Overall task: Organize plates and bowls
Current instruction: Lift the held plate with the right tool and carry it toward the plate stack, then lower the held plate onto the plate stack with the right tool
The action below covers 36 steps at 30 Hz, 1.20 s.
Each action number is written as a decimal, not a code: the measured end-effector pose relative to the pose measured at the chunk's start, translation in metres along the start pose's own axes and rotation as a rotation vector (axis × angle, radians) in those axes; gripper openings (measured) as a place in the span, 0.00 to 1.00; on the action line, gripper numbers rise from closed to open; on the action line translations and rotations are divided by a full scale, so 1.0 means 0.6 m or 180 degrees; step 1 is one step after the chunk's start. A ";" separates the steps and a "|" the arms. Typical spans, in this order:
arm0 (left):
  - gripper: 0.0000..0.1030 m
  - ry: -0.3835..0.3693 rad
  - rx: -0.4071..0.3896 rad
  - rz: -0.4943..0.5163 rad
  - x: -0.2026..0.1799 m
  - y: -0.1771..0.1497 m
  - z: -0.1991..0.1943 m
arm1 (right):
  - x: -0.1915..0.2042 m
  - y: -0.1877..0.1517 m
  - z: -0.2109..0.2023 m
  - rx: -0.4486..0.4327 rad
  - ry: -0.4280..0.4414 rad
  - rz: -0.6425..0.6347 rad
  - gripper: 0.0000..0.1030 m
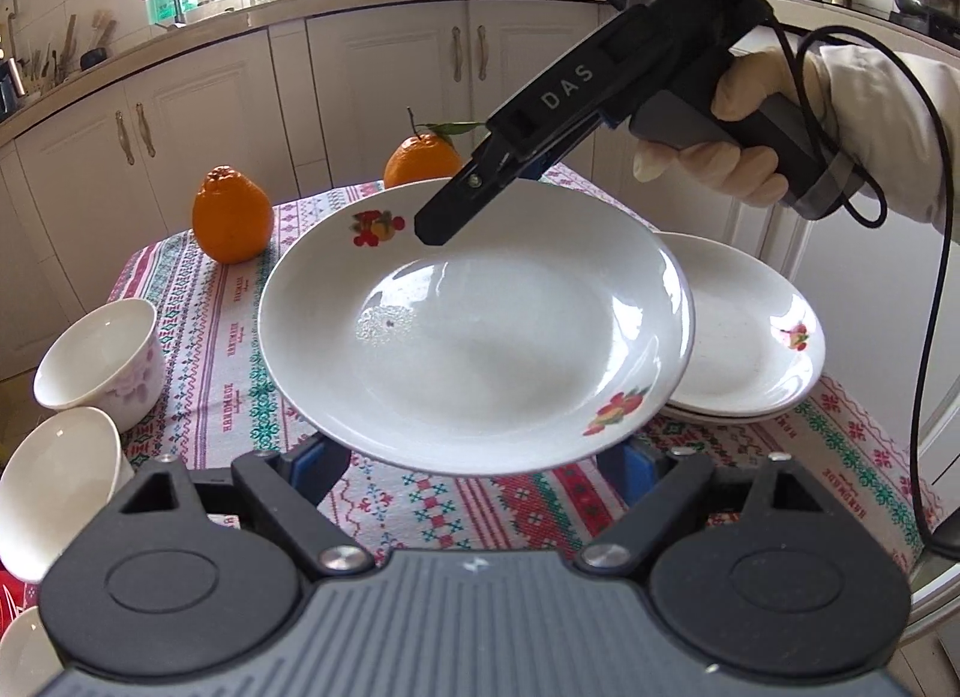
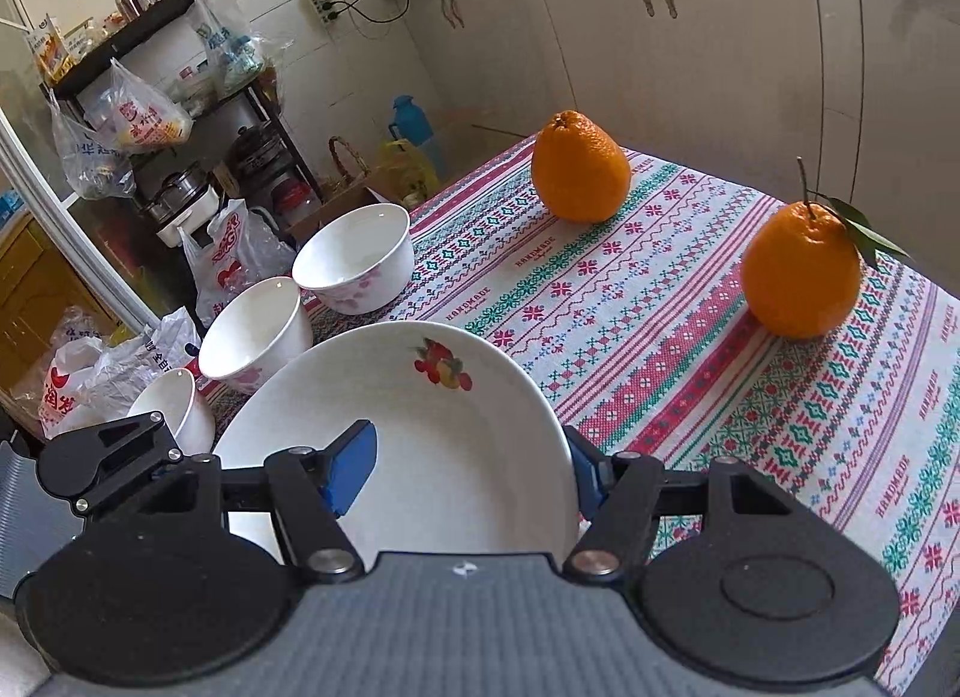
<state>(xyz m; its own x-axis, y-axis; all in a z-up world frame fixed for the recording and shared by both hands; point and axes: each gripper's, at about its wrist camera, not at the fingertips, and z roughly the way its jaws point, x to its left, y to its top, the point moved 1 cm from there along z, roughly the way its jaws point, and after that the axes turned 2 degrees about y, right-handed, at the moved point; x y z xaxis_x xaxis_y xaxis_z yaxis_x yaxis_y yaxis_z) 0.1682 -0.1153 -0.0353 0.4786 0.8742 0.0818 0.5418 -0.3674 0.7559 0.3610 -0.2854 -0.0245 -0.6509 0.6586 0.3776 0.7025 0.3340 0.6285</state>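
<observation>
Right gripper (image 1: 438, 229) closed on far rim of one raised fruit-print plate (image 1: 474, 331), left gripper (image 1: 474, 457) spread wide beneath its near edge, grip unclear, stacked plates (image 1: 756, 337) beside it on patterned tablecloth (image 2: 660, 337), three bowls (image 2: 360, 259) in a row, two oranges (image 2: 579, 166).

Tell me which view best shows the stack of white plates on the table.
The left wrist view. The stack of white fruit-print plates sits there at right on the patterned tablecloth, partly behind the lifted white fruit-print plate. The right wrist view does not show the stack.
</observation>
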 end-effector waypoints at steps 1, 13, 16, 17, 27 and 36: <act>0.86 -0.0020 -0.0008 0.0025 -0.005 0.000 -0.001 | 0.000 -0.005 -0.007 -0.0013 -0.0024 0.0011 0.69; 0.86 -0.0380 0.0054 0.0232 -0.066 0.007 0.016 | -0.019 -0.089 -0.085 -0.0171 -0.0310 0.0245 0.69; 0.86 -0.0467 0.0070 0.0260 -0.080 0.010 0.024 | -0.026 -0.108 -0.099 -0.0184 -0.0381 0.0306 0.69; 0.86 -0.0497 0.0073 0.0266 -0.085 0.011 0.026 | -0.028 -0.113 -0.103 -0.0193 -0.0398 0.0325 0.69; 0.86 -0.0664 0.0123 0.0385 -0.116 0.019 0.052 | -0.058 -0.158 -0.135 -0.0301 -0.0493 0.0524 0.69; 0.86 -0.0711 0.0195 0.0430 -0.131 0.018 0.061 | -0.075 -0.183 -0.137 -0.0329 -0.0492 0.0616 0.69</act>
<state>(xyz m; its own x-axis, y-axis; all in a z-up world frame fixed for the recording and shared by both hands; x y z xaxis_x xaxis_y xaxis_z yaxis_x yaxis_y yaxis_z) 0.1615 -0.1997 -0.0573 0.6863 0.7267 0.0288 0.5003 -0.5005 0.7065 0.2895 -0.4071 -0.0549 -0.4502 0.8012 0.3941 0.7713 0.1265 0.6238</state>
